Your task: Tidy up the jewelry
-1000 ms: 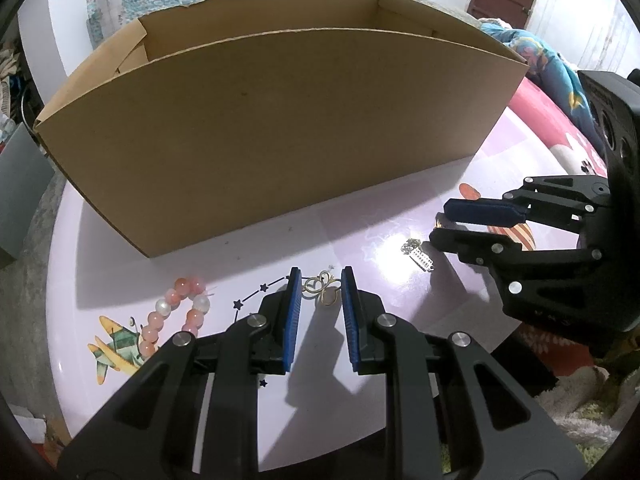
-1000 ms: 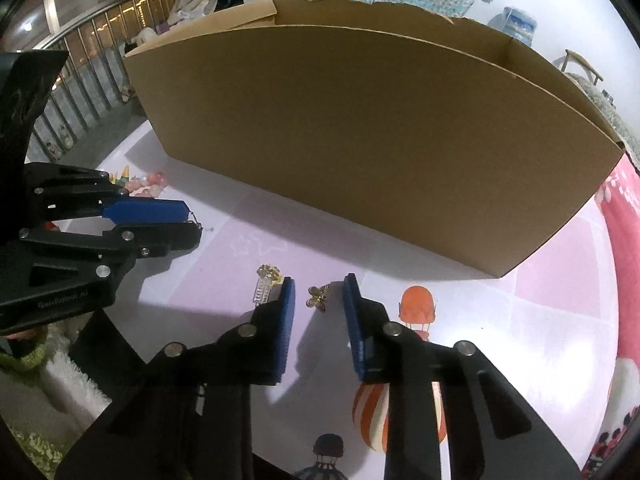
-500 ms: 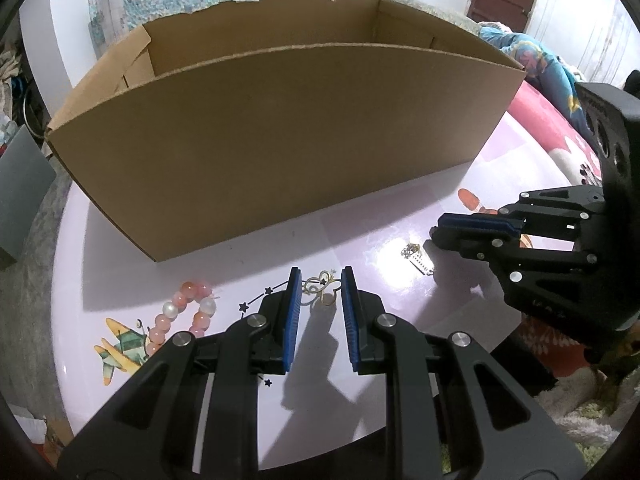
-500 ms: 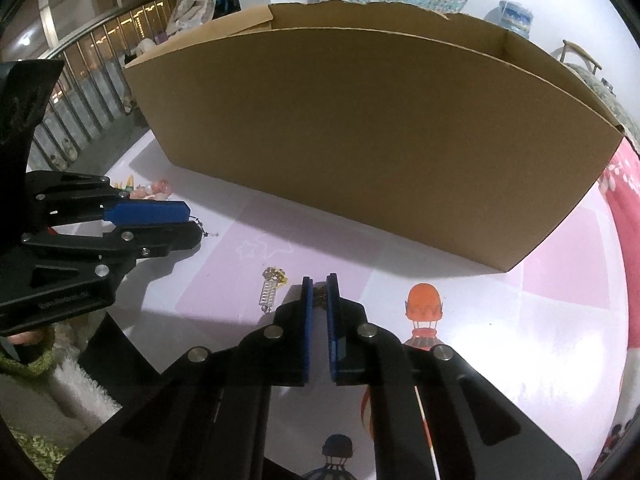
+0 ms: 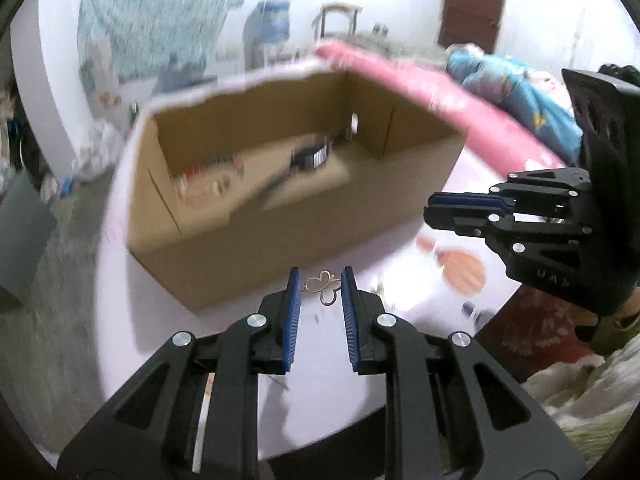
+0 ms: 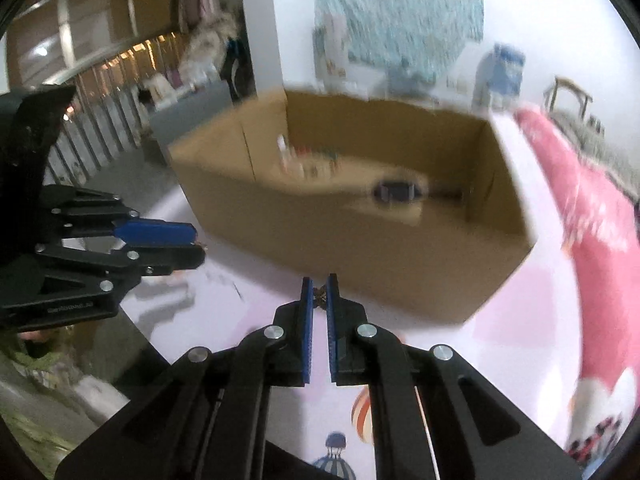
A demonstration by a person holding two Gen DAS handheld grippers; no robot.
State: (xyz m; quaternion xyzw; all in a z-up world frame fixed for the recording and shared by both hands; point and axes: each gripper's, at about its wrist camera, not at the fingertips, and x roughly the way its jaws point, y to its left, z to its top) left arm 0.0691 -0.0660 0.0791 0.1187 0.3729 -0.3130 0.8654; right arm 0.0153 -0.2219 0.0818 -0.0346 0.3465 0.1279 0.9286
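Here a gold butterfly earring (image 5: 323,290) sits pinched between the blue pads of the left claw (image 5: 320,280), above the pale worktop (image 5: 240,380). The right claw (image 6: 319,285) is clamped on a small dark gold piece (image 6: 319,298). Beyond both stands the open cardboard box (image 5: 248,236), its contents blurred.

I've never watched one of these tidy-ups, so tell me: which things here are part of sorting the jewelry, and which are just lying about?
Part of the job:
- gold butterfly piece, in the left gripper
- small gold piece, pinched in the right gripper
- cardboard box

Lying about:
- pink bedding
- water jug
- wooden chair
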